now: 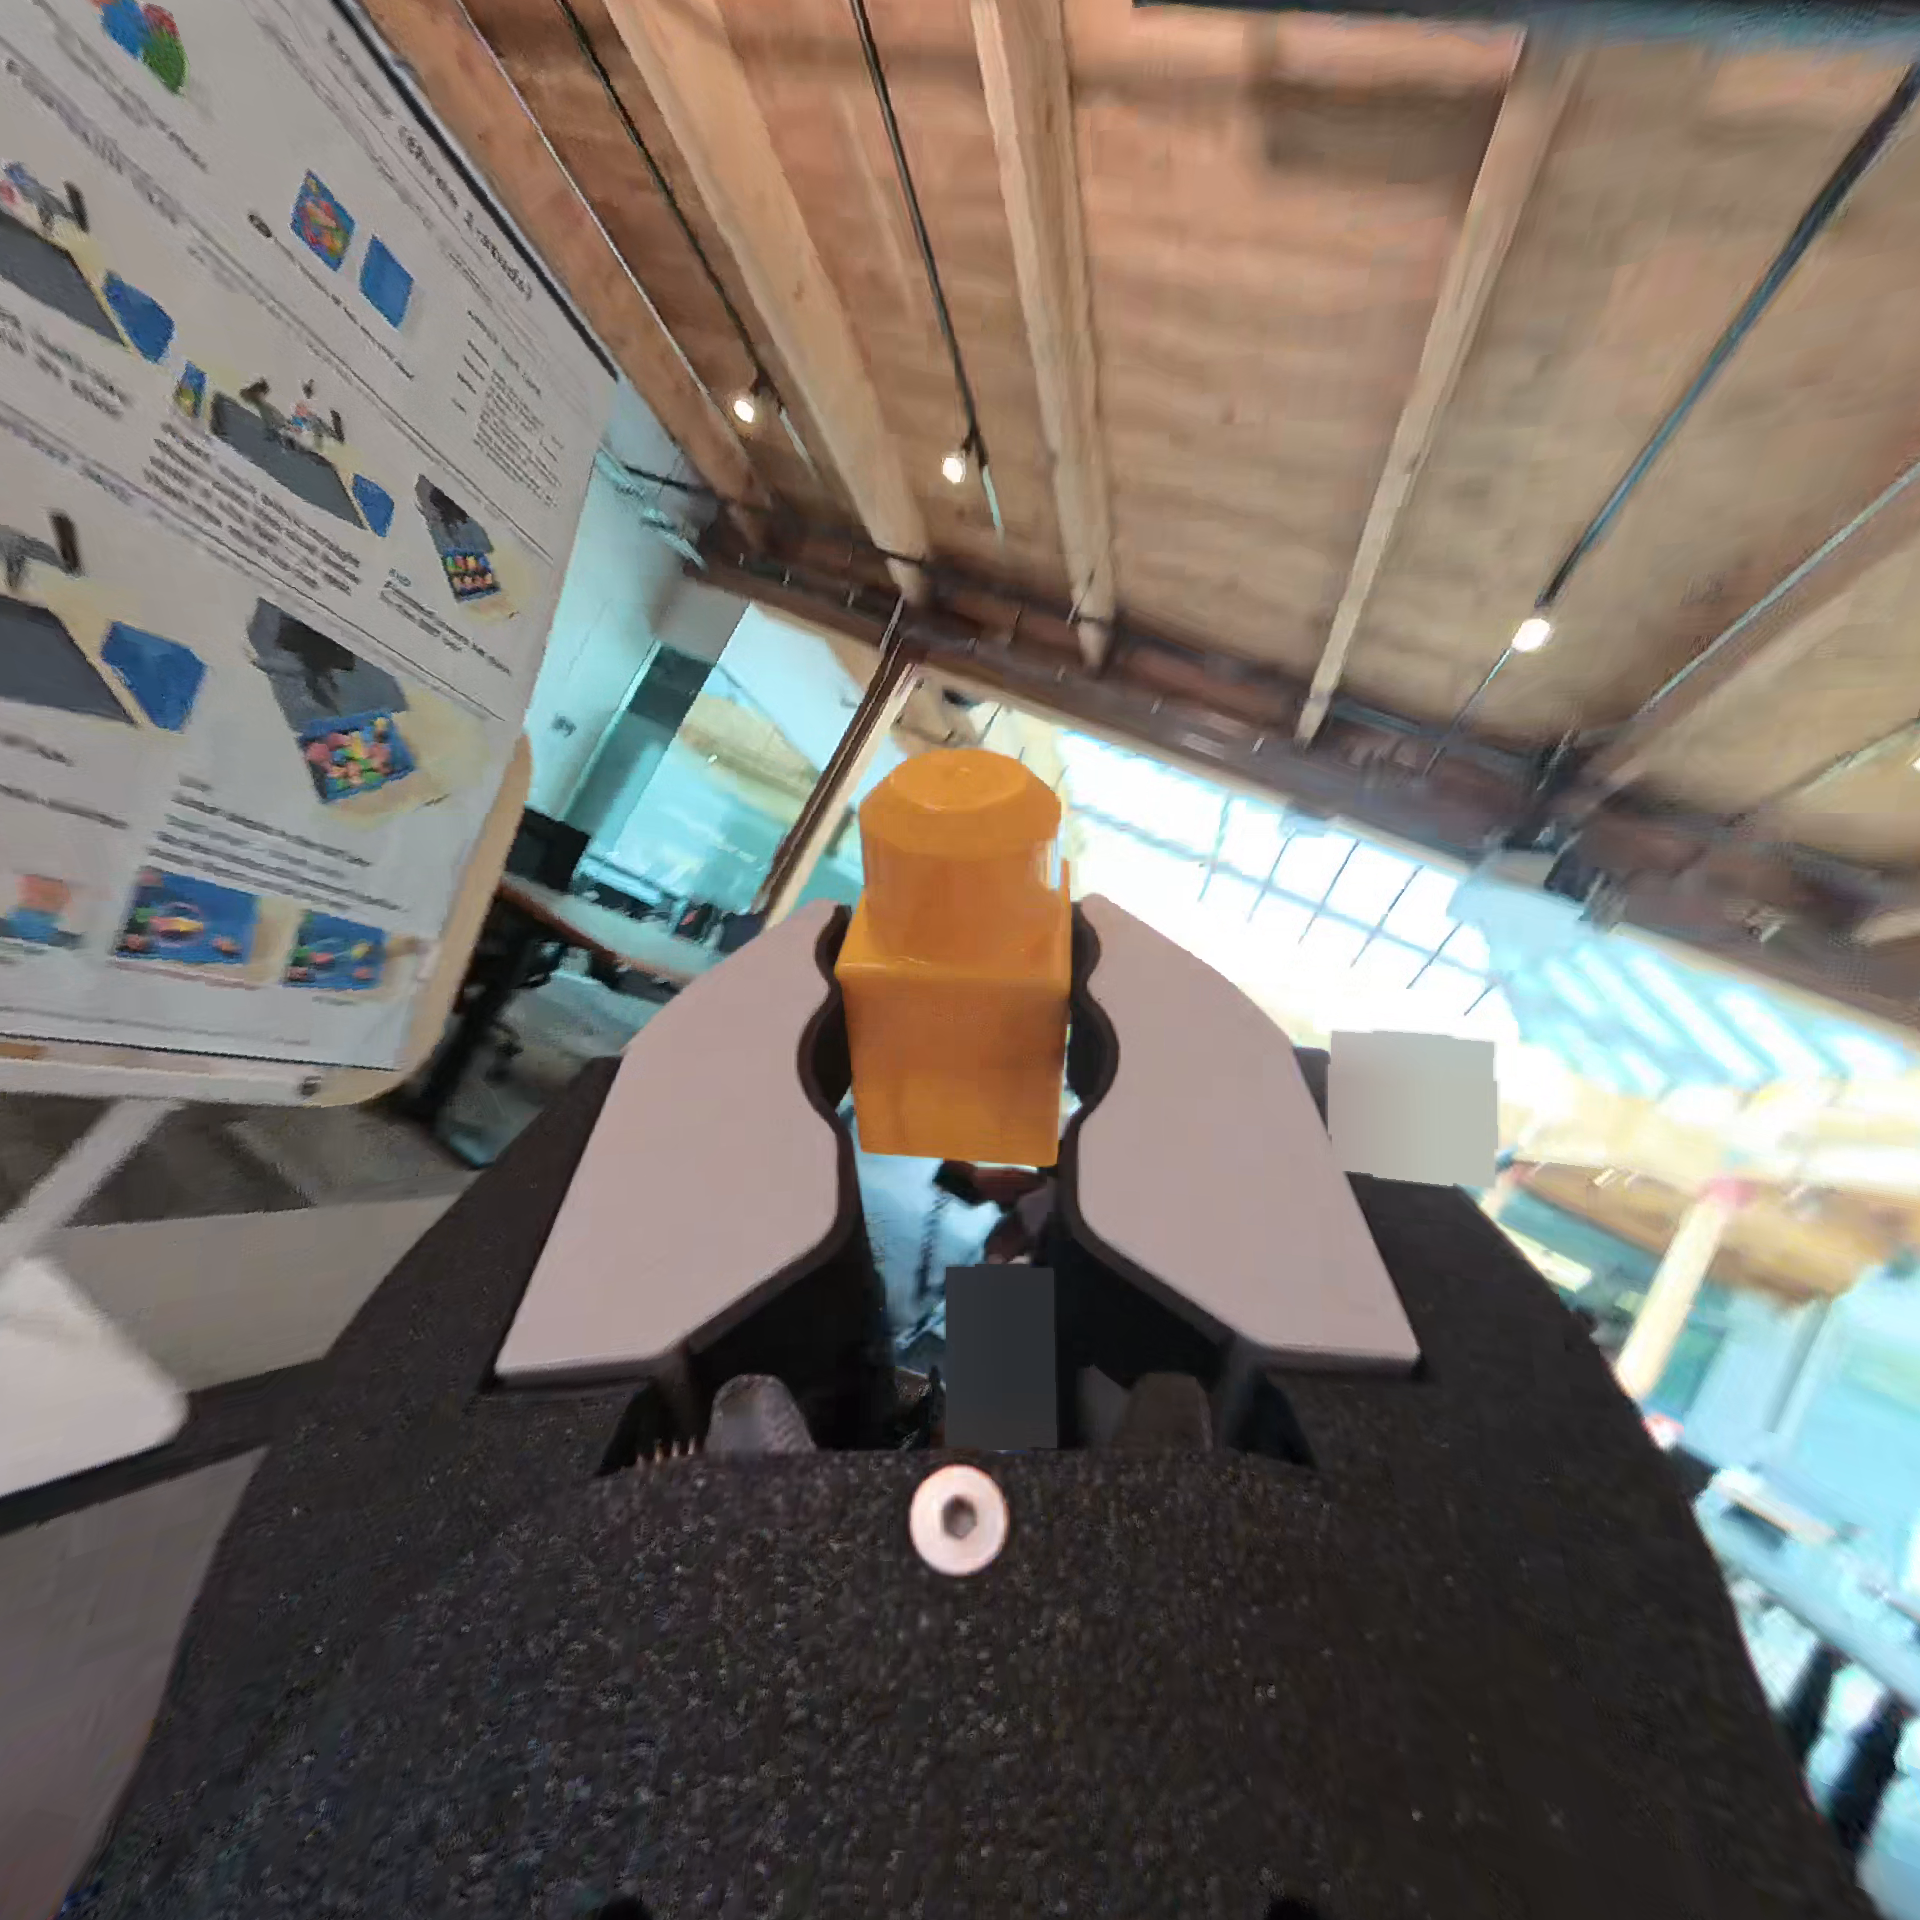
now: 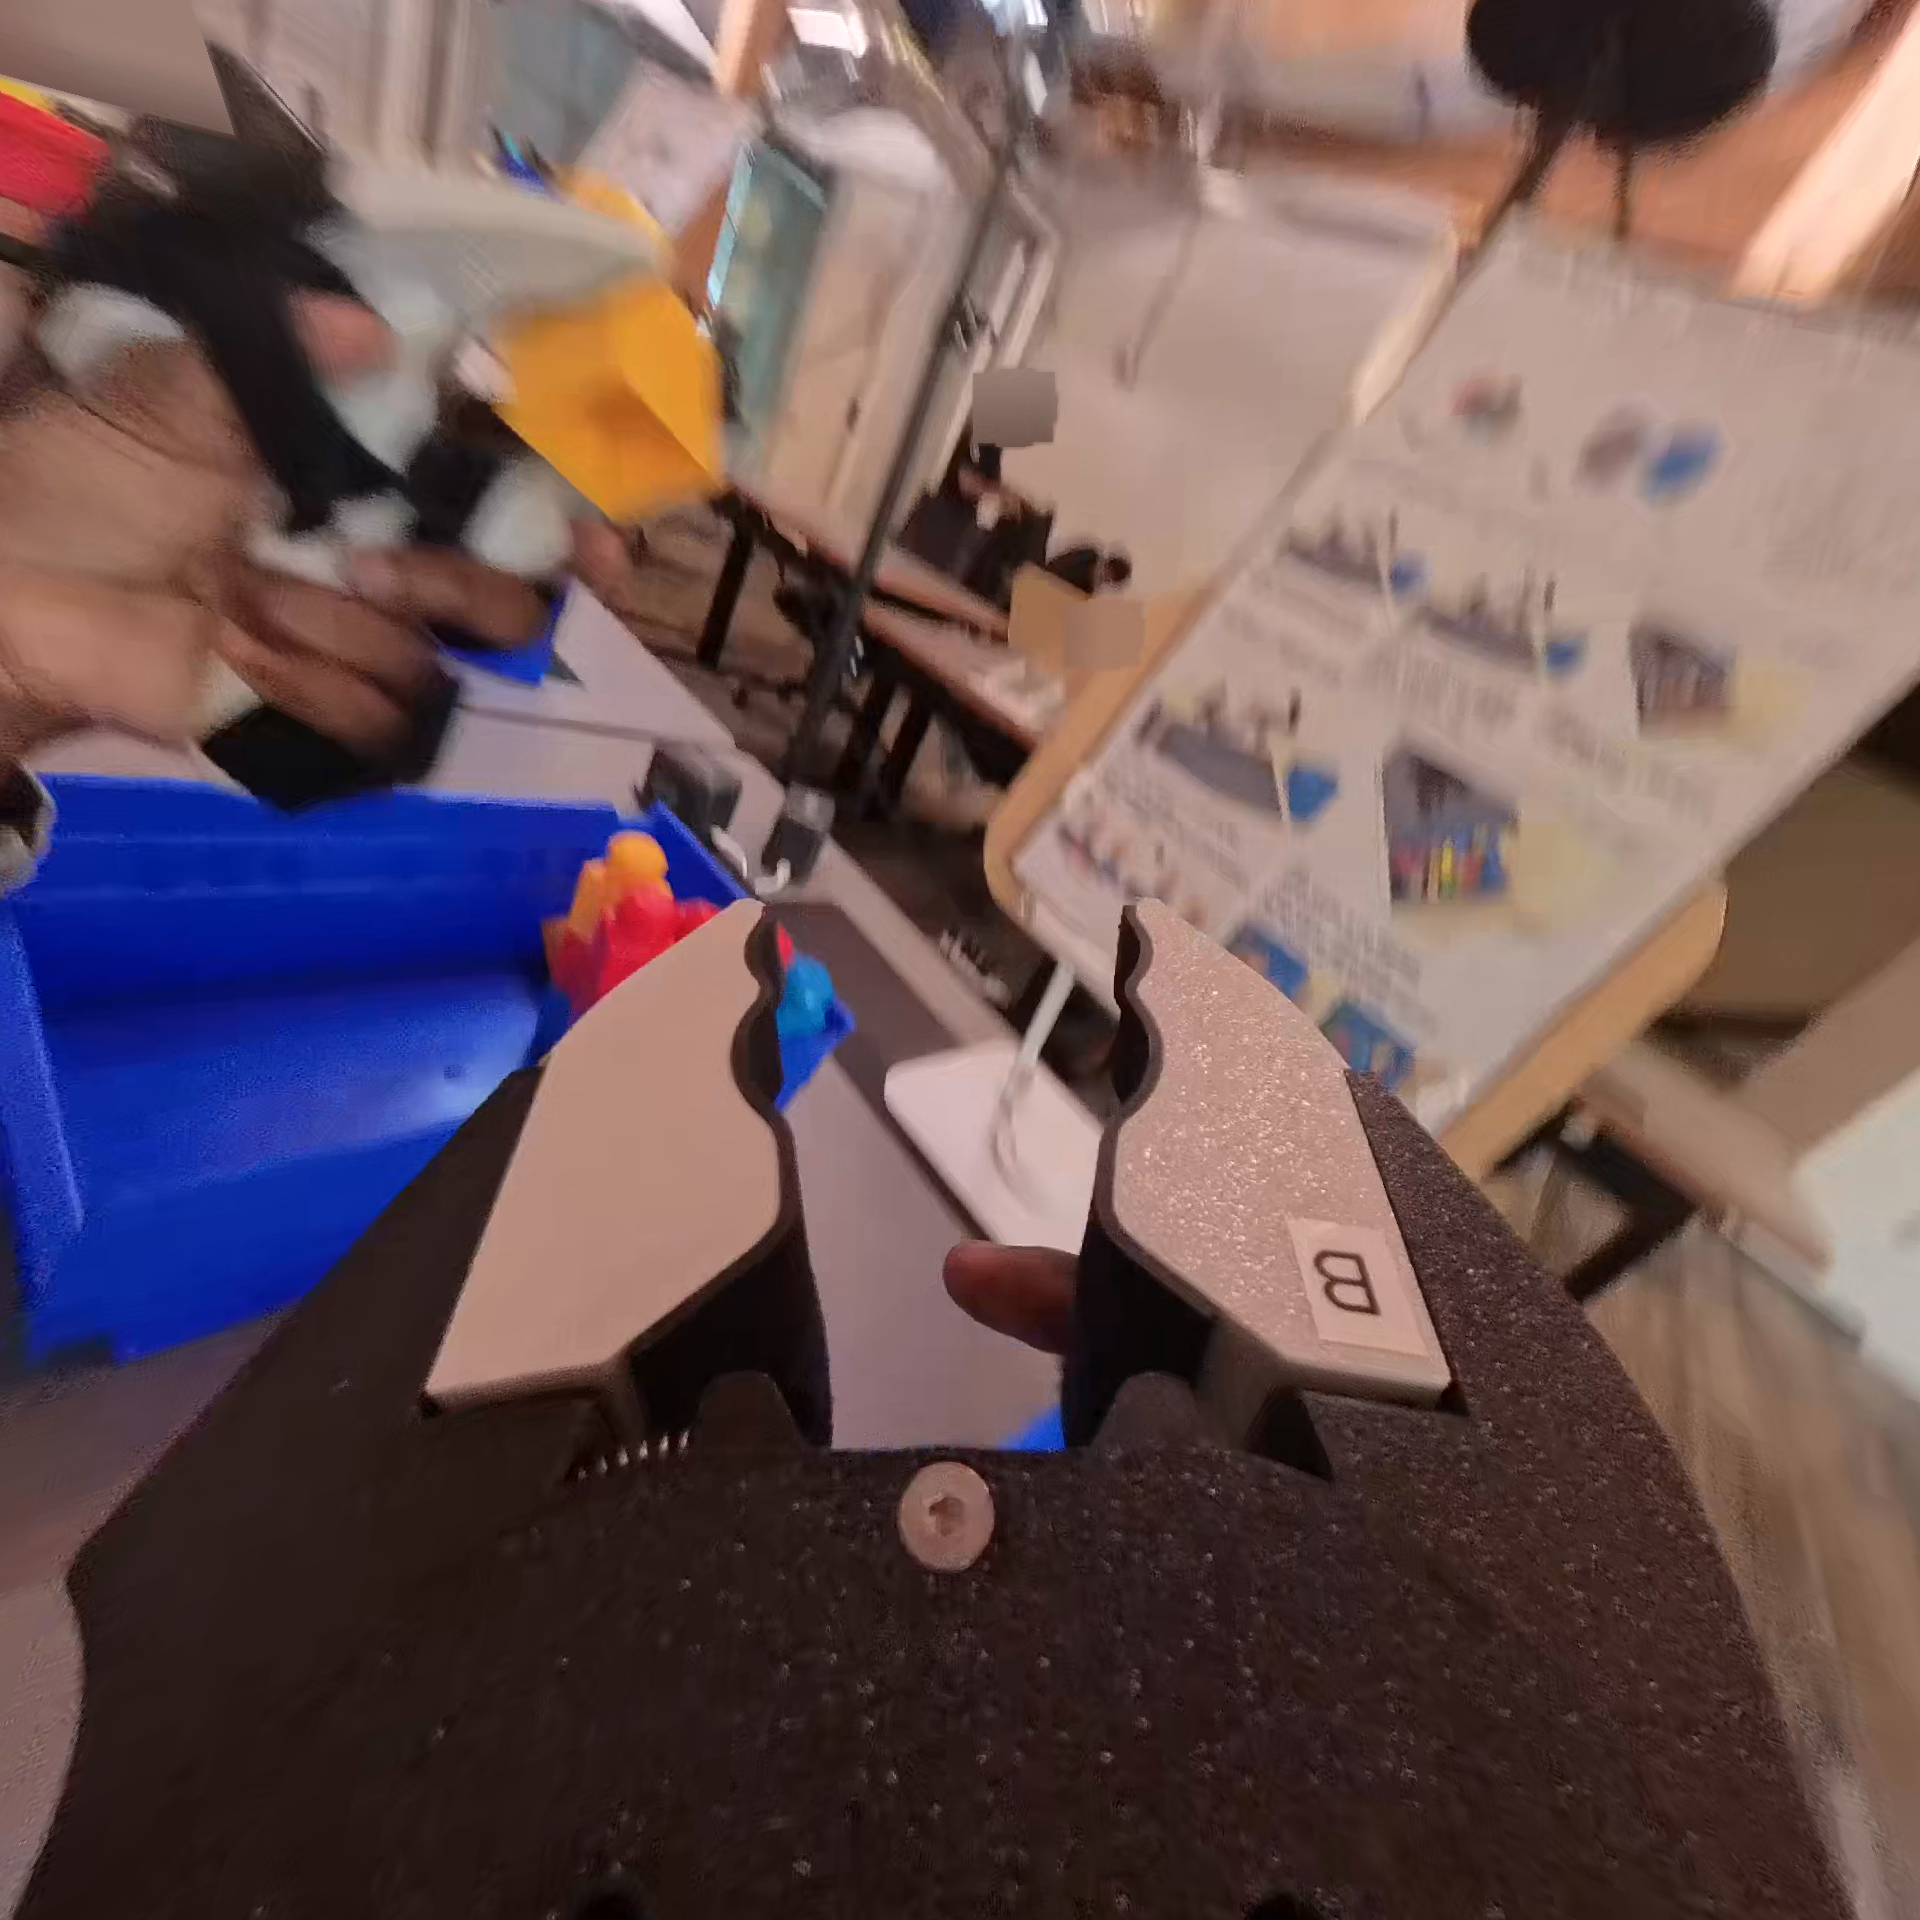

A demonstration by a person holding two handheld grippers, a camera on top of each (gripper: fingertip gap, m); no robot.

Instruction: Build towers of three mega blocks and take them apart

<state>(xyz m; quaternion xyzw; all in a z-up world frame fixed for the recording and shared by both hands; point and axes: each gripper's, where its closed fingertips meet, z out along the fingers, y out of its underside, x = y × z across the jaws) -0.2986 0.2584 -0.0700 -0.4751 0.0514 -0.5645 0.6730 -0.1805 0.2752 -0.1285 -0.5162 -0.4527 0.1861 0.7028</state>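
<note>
Squarely between the left gripper [image 1: 954, 1023] fingers — a glossy orange block [image 1: 951, 966] (round stud up); right gripper [image 2: 943, 987] fingers wide, empty.

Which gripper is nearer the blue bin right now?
Right, probably. The right gripper is open just beside the blue bin, near its corner with the loose blocks. The left gripper is raised above it, tilted toward the ceiling, clamping an orange block.
</note>
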